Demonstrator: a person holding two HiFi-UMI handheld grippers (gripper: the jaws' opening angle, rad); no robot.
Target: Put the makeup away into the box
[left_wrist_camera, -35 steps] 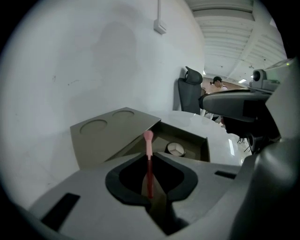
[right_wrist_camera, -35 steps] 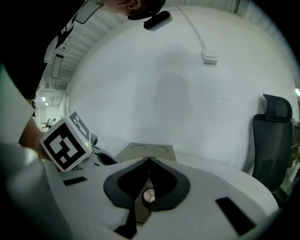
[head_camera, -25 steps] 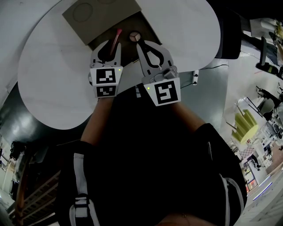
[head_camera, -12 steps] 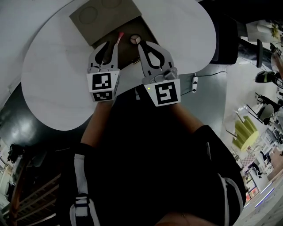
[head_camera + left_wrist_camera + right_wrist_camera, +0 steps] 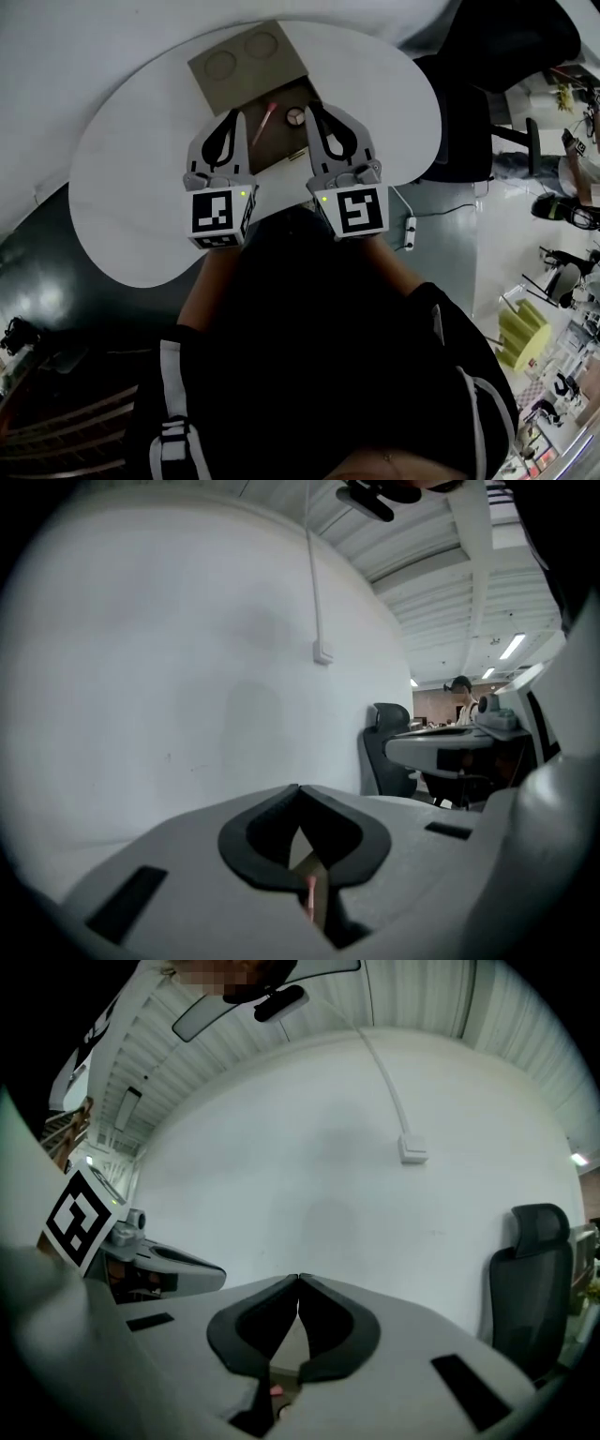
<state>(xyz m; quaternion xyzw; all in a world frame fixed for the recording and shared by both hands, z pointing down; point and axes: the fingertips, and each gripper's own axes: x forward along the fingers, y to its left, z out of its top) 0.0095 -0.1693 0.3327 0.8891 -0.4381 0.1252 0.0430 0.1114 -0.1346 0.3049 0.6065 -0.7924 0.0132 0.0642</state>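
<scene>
In the box (image 5: 246, 64), pink stick (image 5: 263, 120)

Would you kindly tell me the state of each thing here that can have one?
Box: open, lid folded back.
Pink-tipped stick: lying in the box, not gripped.
Round compact: lying in the box beside the stick, not gripped.
Left gripper: shut, nothing between the jaws.
Right gripper: shut, nothing between the jaws.

White rounded table (image 5: 122, 187) — an open cardboard box (image 5: 248, 61) rests on it
</scene>
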